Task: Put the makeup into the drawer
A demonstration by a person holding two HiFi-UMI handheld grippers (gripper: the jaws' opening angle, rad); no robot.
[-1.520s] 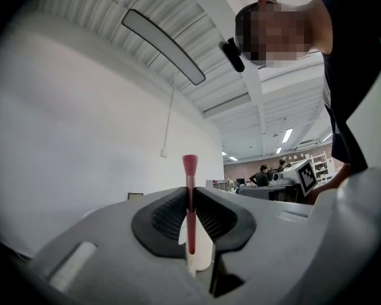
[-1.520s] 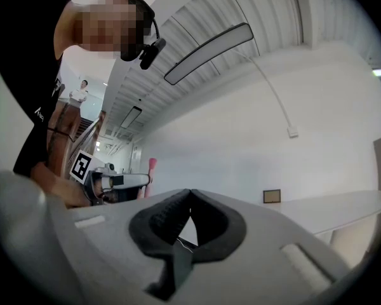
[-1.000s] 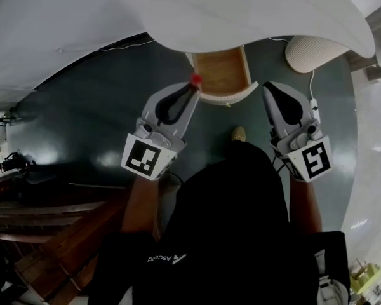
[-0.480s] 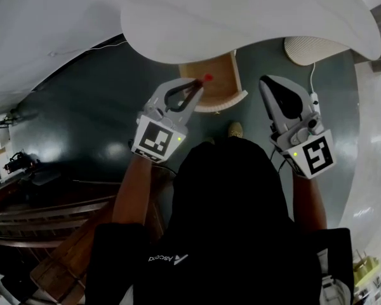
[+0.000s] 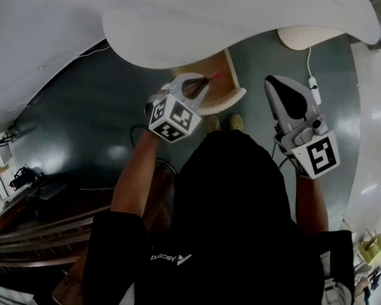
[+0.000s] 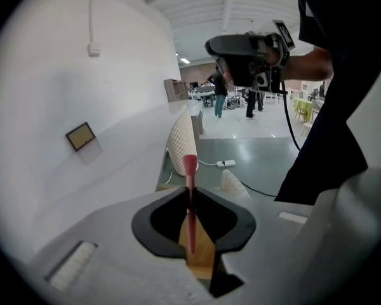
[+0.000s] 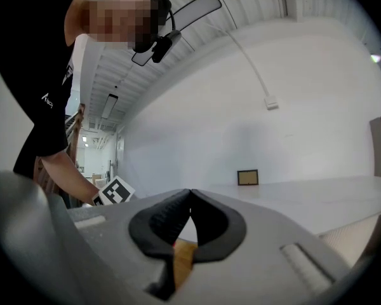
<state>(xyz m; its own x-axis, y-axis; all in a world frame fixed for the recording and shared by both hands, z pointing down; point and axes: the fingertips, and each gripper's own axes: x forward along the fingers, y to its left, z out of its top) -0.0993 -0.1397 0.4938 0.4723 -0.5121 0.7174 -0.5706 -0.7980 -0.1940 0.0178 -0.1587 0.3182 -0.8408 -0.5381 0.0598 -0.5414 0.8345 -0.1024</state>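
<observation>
While the left tongs [image 5: 205,81] stay out over the open wooden drawer [image 5: 227,65], they are clamped on a slim red makeup stick [image 5: 214,76], whose capped end pokes past their tips. The drawer stands pulled out from under the near edge of the white counter [image 5: 209,18]. To the right, the right tongs [image 5: 272,81] are pressed together on nothing, held apart from the drawer above the dark floor [image 5: 82,107].

Ribbed white cylinder [image 5: 307,38] near power strip [image 5: 314,82]
</observation>
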